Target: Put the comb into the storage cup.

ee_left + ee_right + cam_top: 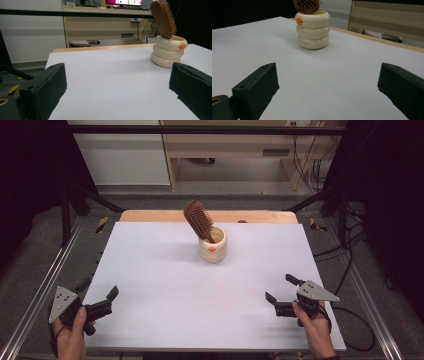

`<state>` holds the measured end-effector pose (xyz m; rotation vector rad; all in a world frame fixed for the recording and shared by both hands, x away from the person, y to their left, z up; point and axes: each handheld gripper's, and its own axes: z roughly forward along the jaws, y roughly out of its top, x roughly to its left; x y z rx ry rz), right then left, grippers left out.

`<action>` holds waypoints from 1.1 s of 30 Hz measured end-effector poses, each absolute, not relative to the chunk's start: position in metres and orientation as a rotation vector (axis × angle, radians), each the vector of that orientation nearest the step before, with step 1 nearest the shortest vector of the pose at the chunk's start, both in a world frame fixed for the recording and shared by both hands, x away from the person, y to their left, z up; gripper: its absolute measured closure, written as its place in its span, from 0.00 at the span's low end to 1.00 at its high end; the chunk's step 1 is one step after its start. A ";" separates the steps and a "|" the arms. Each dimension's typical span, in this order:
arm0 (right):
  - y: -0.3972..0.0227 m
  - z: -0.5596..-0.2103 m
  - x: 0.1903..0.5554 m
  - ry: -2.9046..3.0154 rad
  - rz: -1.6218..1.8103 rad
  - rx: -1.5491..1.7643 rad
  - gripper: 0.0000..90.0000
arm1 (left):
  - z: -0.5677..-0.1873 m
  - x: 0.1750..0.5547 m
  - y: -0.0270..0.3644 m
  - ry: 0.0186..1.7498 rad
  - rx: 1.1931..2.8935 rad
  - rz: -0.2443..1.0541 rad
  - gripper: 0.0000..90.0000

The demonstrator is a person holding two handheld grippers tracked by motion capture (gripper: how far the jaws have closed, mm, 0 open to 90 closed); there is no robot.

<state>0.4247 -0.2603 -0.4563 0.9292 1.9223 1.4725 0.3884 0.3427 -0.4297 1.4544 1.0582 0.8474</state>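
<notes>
A white table (165,285) fills the workspace, with a wooden edge along its far side and a desk against the wall behind. Toward the far middle of the table stands a cream ringed cup (213,247) with a small orange mark on its side. A brown hairbrush (198,220) sits in it handle down, its head tilted to the left. The left gripper (98,293) rests at the near left edge, jaws wide apart and empty. The right gripper (281,288) rests at the near right, likewise spread wide and holding nothing. Both are well apart from the cup.

Wooden hairbrush (198,220), glossy ceramic holder (213,246)
</notes>
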 end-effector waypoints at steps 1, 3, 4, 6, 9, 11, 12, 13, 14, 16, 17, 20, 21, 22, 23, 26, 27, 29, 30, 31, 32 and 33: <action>-0.260 -0.456 0.425 1.922 1.473 0.929 0.04 | -0.431 0.388 0.342 1.058 1.457 0.847 0.02; -0.260 -0.456 0.425 1.922 1.474 0.929 0.04 | -0.432 0.388 0.341 1.059 1.458 0.842 0.02; -0.260 -0.456 0.425 1.923 1.473 0.927 0.04 | -0.433 0.388 0.340 1.059 1.458 0.840 0.02; -0.260 -0.456 0.425 1.924 1.472 0.926 0.04 | -0.434 0.388 0.339 1.057 1.463 0.839 0.02; -0.260 -0.456 0.425 1.924 1.474 0.925 0.04 | -0.436 0.387 0.337 1.055 1.465 0.834 0.02; -0.260 -0.456 0.425 1.925 1.473 0.925 0.04 | -0.437 0.387 0.336 1.052 1.471 0.831 0.02; -0.260 -0.456 0.425 1.925 1.473 0.925 0.04 | -0.438 0.387 0.335 1.050 1.473 0.831 0.02; -0.260 -0.456 0.425 1.925 1.473 0.924 0.04 | -0.438 0.387 0.334 1.049 1.475 0.829 0.02; -0.260 -0.456 0.425 1.925 1.473 0.924 0.04 | -0.439 0.387 0.333 1.047 1.478 0.828 0.02; -0.260 -0.456 0.425 1.926 1.473 0.924 0.04 | -0.440 0.387 0.332 1.043 1.483 0.825 0.02; -0.260 -0.456 0.425 1.926 1.473 0.923 0.04 | -0.440 0.387 0.331 1.040 1.485 0.825 0.02; -0.260 -0.457 0.425 1.927 1.474 0.923 0.04 | -0.442 0.387 0.329 1.037 1.491 0.819 0.02; -0.259 -0.457 0.425 1.928 1.474 0.923 0.04 | -0.442 0.386 0.328 1.037 1.494 0.824 0.02; -0.259 -0.457 0.425 1.928 1.475 0.923 0.04 | -0.443 0.386 0.327 1.038 1.493 0.823 0.02; -0.259 -0.457 0.425 1.928 1.474 0.922 0.04 | -0.444 0.386 0.326 1.035 1.494 0.814 0.02; -0.259 -0.457 0.425 1.930 1.474 0.919 0.04 | -0.446 0.386 0.325 1.035 1.496 0.807 0.02; -0.259 -0.457 0.425 1.930 1.474 0.919 0.04 | -0.446 0.386 0.324 1.037 1.492 0.802 0.02; -0.259 -0.457 0.425 1.931 1.474 0.917 0.04 | -0.447 0.386 0.323 1.037 1.491 0.797 0.02; -0.259 -0.457 0.425 1.933 1.473 0.916 0.04 | -0.448 0.386 0.322 1.036 1.494 0.797 0.02; -0.259 -0.457 0.425 1.935 1.473 0.916 0.04 | -0.448 0.385 0.322 1.035 1.496 0.796 0.02; -0.259 -0.457 0.425 1.935 1.473 0.916 0.04 | -0.448 0.385 0.321 1.034 1.496 0.795 0.02; -0.259 -0.457 0.425 1.936 1.473 0.915 0.04 | -0.448 0.385 0.321 1.033 1.497 0.794 0.02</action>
